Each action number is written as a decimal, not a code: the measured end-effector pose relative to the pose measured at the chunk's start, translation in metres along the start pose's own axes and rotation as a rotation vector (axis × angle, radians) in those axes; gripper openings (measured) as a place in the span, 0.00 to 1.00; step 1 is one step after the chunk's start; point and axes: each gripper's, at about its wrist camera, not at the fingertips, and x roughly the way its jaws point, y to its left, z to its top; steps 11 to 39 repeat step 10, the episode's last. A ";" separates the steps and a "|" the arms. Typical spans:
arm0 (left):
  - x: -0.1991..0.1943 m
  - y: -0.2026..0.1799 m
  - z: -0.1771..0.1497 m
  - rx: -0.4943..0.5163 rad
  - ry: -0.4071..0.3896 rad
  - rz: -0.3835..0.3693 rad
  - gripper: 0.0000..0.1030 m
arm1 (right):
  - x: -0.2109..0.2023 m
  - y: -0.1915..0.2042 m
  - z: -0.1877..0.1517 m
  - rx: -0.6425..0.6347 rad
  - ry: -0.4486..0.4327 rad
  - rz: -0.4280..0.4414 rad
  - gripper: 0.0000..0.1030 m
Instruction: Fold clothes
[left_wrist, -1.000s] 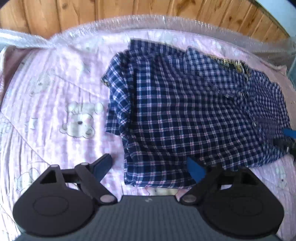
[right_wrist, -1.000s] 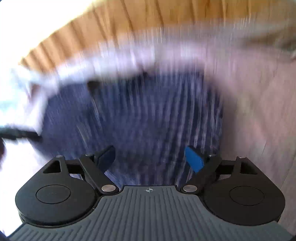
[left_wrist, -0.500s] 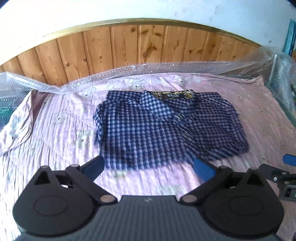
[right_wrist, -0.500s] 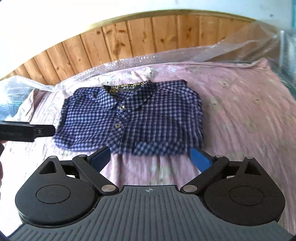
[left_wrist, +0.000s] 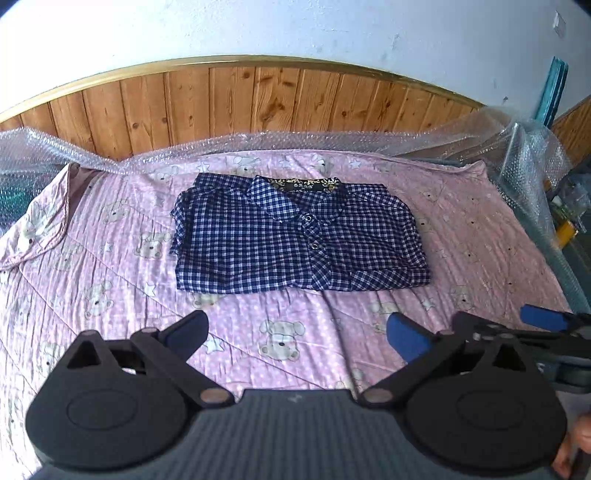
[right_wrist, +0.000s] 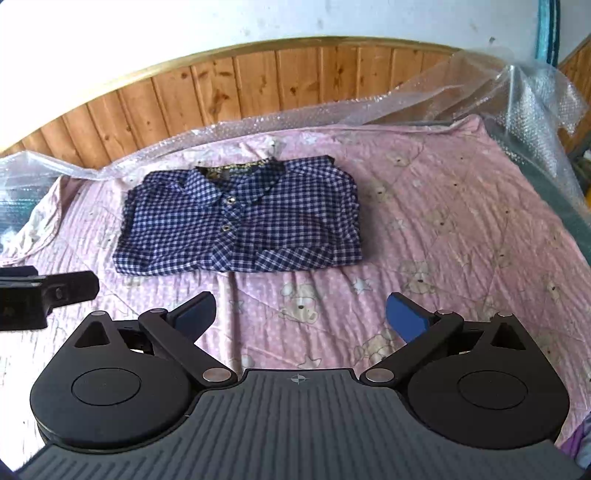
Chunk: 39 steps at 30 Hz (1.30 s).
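One shirt (left_wrist: 299, 240) lies on one pink bedspread (left_wrist: 110, 280), with two grippers held above the near part of the bed. The shirt is dark blue with a white check, folded into a neat rectangle, buttoned front up, and a patterned band shows inside its collar (left_wrist: 303, 183). Its collar points to the far side, toward the wooden headboard (left_wrist: 236, 99), and its long axis runs left to right. It rests flat near the far middle of the bed, just short of a strip of bubble wrap (left_wrist: 258, 142). The left gripper (left_wrist: 299, 334) has its jaws spread wide with nothing between them; the right gripper (right_wrist: 301, 317) is likewise wide apart and empty, well clear of the shirt.
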 end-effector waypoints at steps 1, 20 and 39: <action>0.001 -0.001 -0.001 -0.006 -0.003 0.005 1.00 | 0.002 0.001 0.001 -0.003 0.000 0.005 0.97; 0.003 -0.012 -0.004 -0.032 -0.022 0.066 1.00 | 0.022 -0.002 0.009 -0.060 0.023 0.028 0.97; 0.003 -0.012 -0.004 -0.032 -0.022 0.066 1.00 | 0.022 -0.002 0.009 -0.060 0.023 0.028 0.97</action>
